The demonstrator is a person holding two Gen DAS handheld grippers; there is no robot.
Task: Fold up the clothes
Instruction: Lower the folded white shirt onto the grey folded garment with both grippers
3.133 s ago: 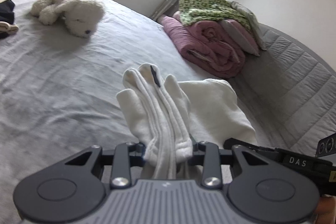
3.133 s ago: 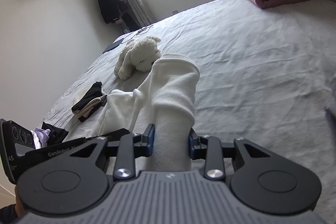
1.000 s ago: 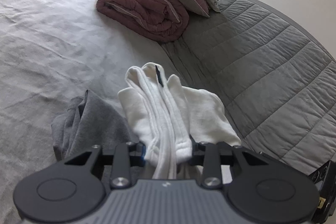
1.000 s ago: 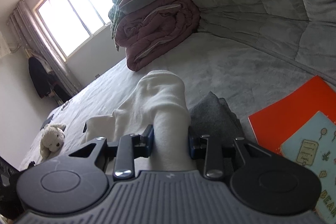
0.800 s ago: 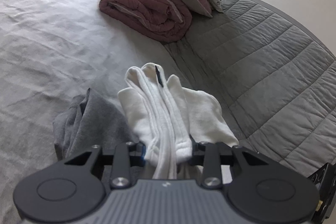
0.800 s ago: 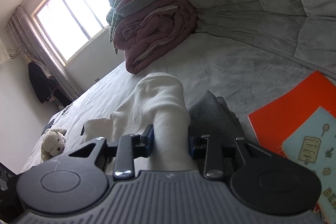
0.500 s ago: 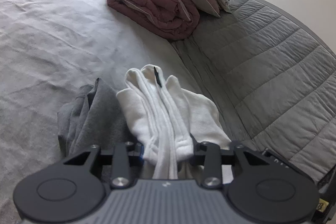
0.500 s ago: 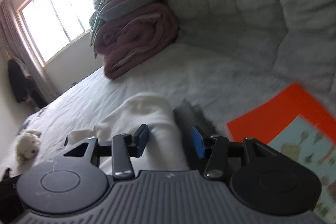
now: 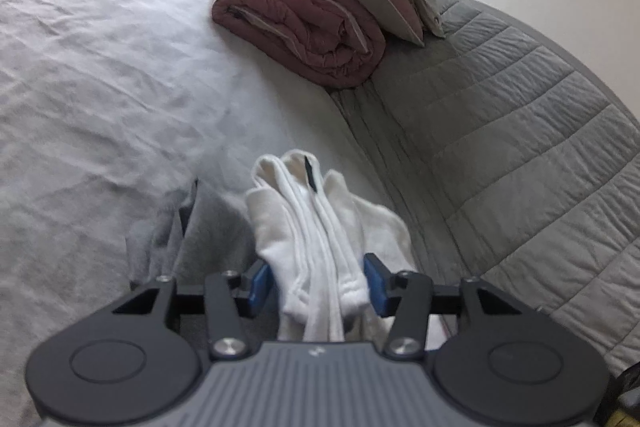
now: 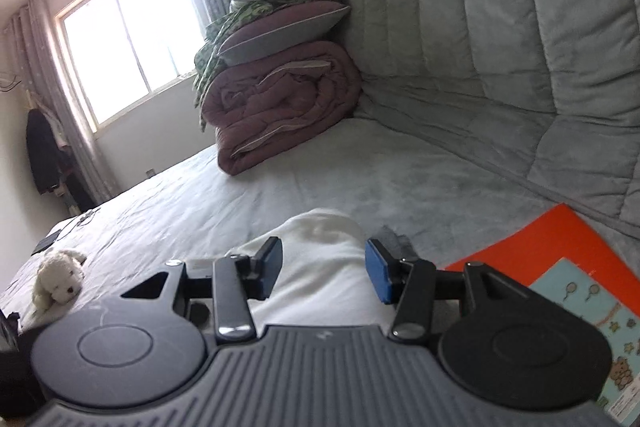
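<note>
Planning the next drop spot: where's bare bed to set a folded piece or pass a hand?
Free: the wide sheet left of the rolled maroon quilt, and the strip between that quilt and the white garment. Crowded: near corner, with the grey garment beside the white one and the orange book to the right.

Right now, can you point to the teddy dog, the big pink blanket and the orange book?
teddy dog (image 10: pixel 60 277): right wrist view, on its fluffy head.
big pink blanket (image 9: pixel 304 27): left wrist view, middle of the rolled bundle.
orange book (image 10: pixel 540 247): right wrist view, on its plain orange cover.
</note>
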